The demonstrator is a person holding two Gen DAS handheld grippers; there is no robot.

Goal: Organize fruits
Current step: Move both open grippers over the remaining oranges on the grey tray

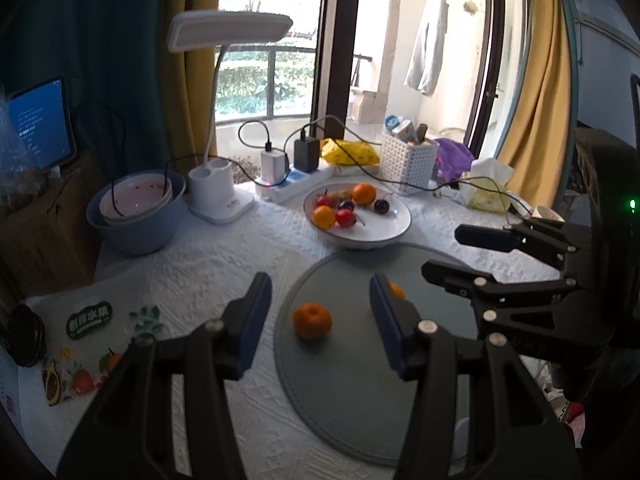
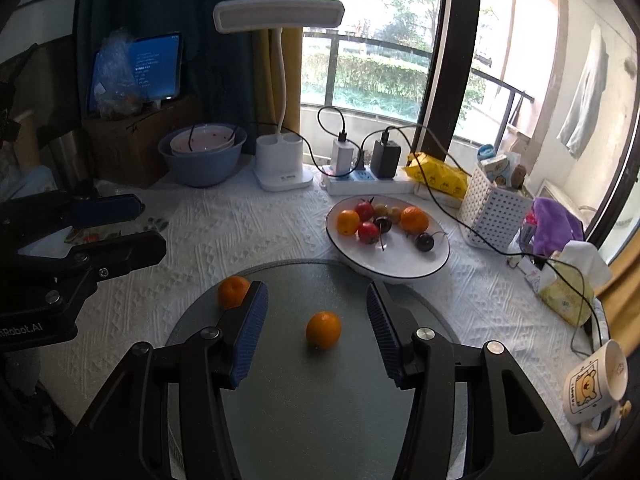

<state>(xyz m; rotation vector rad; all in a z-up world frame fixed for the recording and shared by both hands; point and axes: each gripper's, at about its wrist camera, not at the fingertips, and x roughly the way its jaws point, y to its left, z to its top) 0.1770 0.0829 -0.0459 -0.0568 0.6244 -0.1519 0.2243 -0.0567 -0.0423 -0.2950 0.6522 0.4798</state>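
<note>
Left wrist view has the left tongs (image 1: 320,316) released above the round grey mat (image 1: 348,400), with one orange (image 1: 312,320) lying on the mat between the blue pads, untouched. Right wrist view has the right tongs (image 2: 316,328) likewise released over a second orange (image 2: 323,329) on that mat. Behind the mat, a white plate (image 2: 400,268) on the worktop (image 2: 248,232) holds more fruit.

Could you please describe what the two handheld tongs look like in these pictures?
Both the left tongs and right tongs are matte black linkage frames with silver pivot pins. Each finger ends in a ribbed blue pad. White lettering ending "Robot.AI" marks the left body.
</note>
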